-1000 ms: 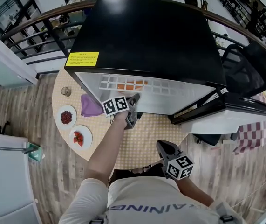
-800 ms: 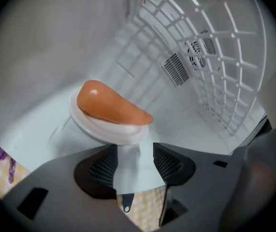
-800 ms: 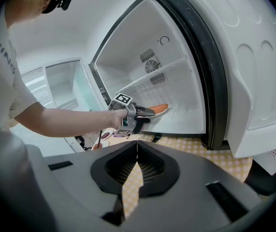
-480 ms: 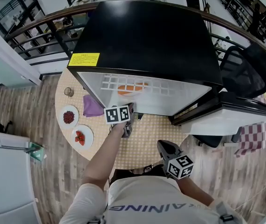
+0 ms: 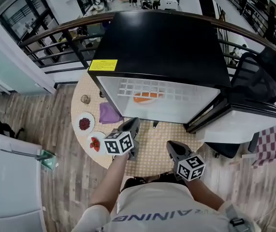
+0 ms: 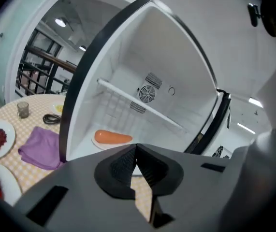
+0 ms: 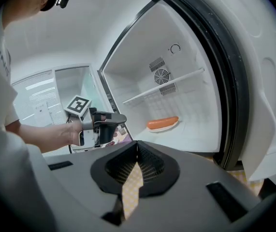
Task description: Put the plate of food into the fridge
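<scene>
The fridge [image 5: 162,42] stands open, its door [image 5: 239,117] swung out to the right, and the plate of food [image 5: 146,97], a white plate with one orange sausage-shaped piece on it, sits on the fridge's floor under the white wire shelf [image 5: 147,87]; nothing else shows inside. The fridge rests on a round desk [image 5: 152,146] with a checked cloth. To its left on the desk lie a purple cloth [image 5: 109,113], a plate of dark red food [image 5: 84,123], a plate of bright red pieces [image 5: 95,143], a small glass [image 5: 85,99] and a coiled black cable [image 6: 51,119]. Around it are a wood floor [image 5: 55,129], a dark railing [image 5: 55,37] behind, a black office chair [image 5: 258,71] at the right and a white cabinet [image 5: 7,187] at the lower left. The left tool [image 6: 136,148] is in front of the open fridge, apart from the plate of food; its jaws have just been closing and now meet at the tips, clenched on nothing. The right tool [image 7: 137,144] is over the desk's near edge, its jaws likewise tip to tip and empty
</scene>
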A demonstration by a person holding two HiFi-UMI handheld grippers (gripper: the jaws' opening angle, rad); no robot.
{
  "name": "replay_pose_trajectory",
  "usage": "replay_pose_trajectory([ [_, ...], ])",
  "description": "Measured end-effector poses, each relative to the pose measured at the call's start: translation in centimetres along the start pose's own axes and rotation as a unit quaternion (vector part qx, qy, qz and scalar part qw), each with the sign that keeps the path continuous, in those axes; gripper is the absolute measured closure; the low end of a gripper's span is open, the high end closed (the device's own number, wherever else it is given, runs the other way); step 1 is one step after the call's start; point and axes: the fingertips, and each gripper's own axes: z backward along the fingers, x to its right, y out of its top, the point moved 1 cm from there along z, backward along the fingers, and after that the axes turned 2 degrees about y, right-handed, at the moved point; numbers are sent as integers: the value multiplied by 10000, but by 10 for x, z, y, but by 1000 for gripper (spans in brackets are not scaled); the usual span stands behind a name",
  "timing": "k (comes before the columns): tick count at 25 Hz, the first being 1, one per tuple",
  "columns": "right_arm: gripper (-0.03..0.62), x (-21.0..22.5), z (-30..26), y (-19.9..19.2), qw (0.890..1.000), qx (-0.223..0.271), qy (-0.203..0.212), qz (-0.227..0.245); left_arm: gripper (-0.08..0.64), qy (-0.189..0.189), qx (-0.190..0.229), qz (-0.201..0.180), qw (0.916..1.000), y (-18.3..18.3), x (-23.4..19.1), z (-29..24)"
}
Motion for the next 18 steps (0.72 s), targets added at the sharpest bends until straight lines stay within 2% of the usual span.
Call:
replay_pose_trajectory([
  [4,571,-7,-3,9,9997,159,177,-43,551,-79,291,-559,9980,6,16,37],
  [8,571,-12,-3,17,9997,184,161,20,551,-136,453,-925,9946,1,31,70],
  [15,571,-25,-1,41,9978,488,265,374,551,-12,828,-863,9928,0,41,116],
  [18,571,-29,-3,47,9969,546,296,492,551,59,1005,-1044,9894,3,43,129],
])
